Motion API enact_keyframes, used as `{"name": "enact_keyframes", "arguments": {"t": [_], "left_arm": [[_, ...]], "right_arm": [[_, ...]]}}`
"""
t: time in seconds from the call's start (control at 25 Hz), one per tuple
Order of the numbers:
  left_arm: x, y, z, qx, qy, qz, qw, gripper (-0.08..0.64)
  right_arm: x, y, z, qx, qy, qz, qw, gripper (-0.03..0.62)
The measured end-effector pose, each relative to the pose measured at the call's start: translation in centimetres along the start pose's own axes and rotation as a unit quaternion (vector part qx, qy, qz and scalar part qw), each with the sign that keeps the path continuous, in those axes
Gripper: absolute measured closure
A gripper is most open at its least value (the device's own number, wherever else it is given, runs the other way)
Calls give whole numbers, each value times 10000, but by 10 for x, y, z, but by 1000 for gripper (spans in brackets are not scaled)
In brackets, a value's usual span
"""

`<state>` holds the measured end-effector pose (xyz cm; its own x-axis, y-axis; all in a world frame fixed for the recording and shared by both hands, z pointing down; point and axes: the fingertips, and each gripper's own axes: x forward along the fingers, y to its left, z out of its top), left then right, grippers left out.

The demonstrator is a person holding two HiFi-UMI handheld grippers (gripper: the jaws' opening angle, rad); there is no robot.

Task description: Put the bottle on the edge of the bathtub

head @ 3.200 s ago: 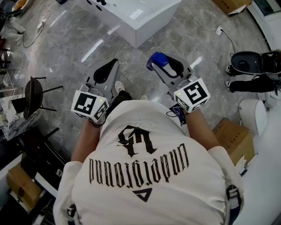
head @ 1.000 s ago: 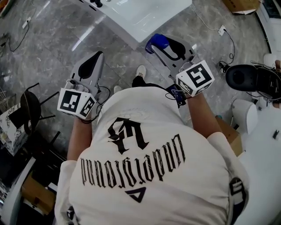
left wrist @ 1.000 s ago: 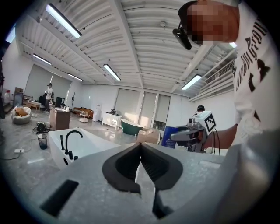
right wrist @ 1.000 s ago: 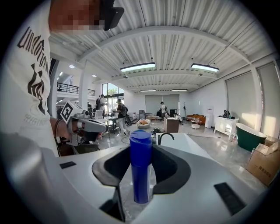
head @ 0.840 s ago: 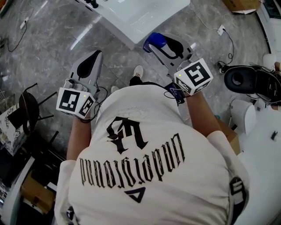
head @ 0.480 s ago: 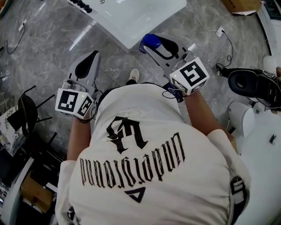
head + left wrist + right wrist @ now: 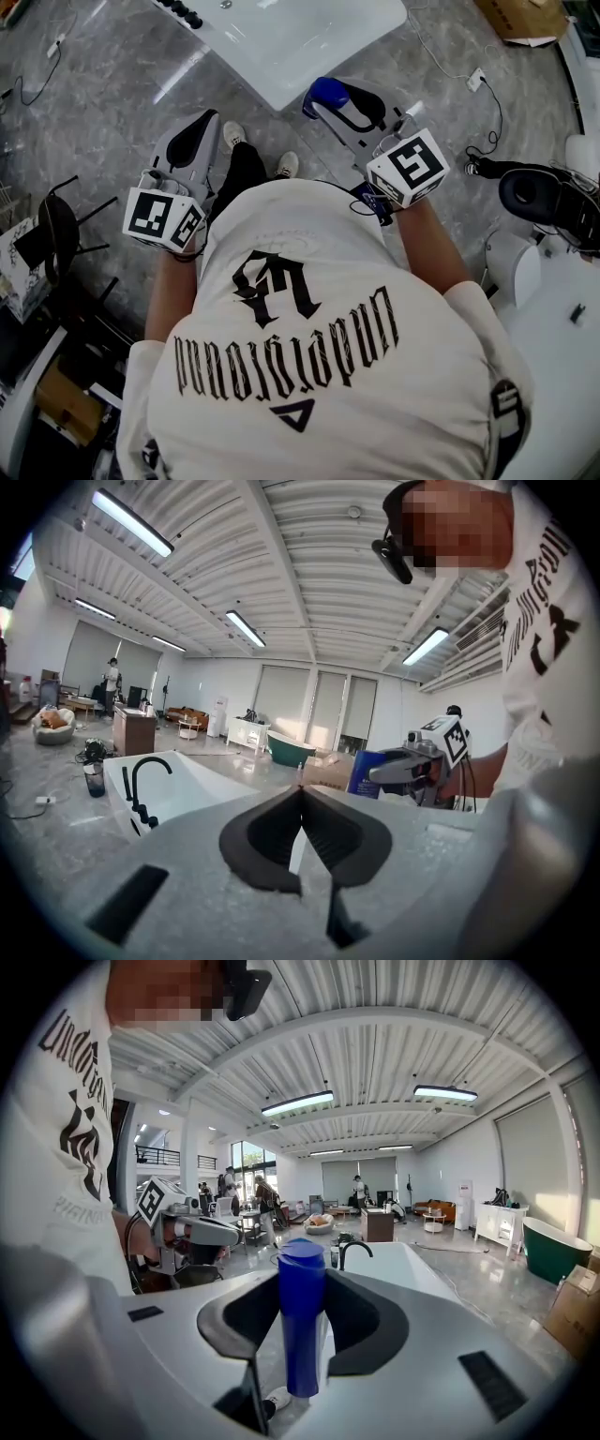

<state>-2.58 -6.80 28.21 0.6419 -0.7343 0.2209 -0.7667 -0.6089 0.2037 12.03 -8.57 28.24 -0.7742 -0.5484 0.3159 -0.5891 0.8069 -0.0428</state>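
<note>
A blue bottle (image 7: 323, 91) (image 7: 302, 1330) stands upright between the jaws of my right gripper (image 7: 336, 105) (image 7: 302, 1281), which is shut on it. The white bathtub (image 7: 298, 52) (image 7: 412, 1265) (image 7: 192, 782) lies just ahead, its near corner a short way beyond the bottle. A black faucet (image 7: 142, 782) (image 7: 352, 1249) rises from its rim. My left gripper (image 7: 208, 120) (image 7: 301, 791) is held level at the left, shut with nothing in it. The left gripper view also shows the bottle (image 7: 369, 772) at the right.
Grey marble floor (image 7: 112, 84) surrounds the tub. At the left stands a black chair (image 7: 58, 223), with a cardboard box (image 7: 58, 405) below it. To the right are a floor cable with socket (image 7: 478, 79), black gear (image 7: 534, 192) and a white fixture (image 7: 553, 319). The person's shoes (image 7: 284, 166) are below.
The person has stepped toward the bathtub, whose corner now sits nearer both grippers. The left foot has come forward. Both grippers keep their pose, the bottle still held.
</note>
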Motion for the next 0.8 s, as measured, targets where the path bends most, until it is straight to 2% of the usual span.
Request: {"name": "enact_keyframes", "arguments": {"t": [0.28, 0.8], "left_arm": [[6, 25, 1, 13, -3, -59, 10000, 546], [37, 74, 2, 14, 296, -239, 9993, 545]], "right_arm": [[21, -4, 4, -64, 62, -36, 10000, 439], [77, -26, 4, 12, 297, -1, 9996, 439]]}}
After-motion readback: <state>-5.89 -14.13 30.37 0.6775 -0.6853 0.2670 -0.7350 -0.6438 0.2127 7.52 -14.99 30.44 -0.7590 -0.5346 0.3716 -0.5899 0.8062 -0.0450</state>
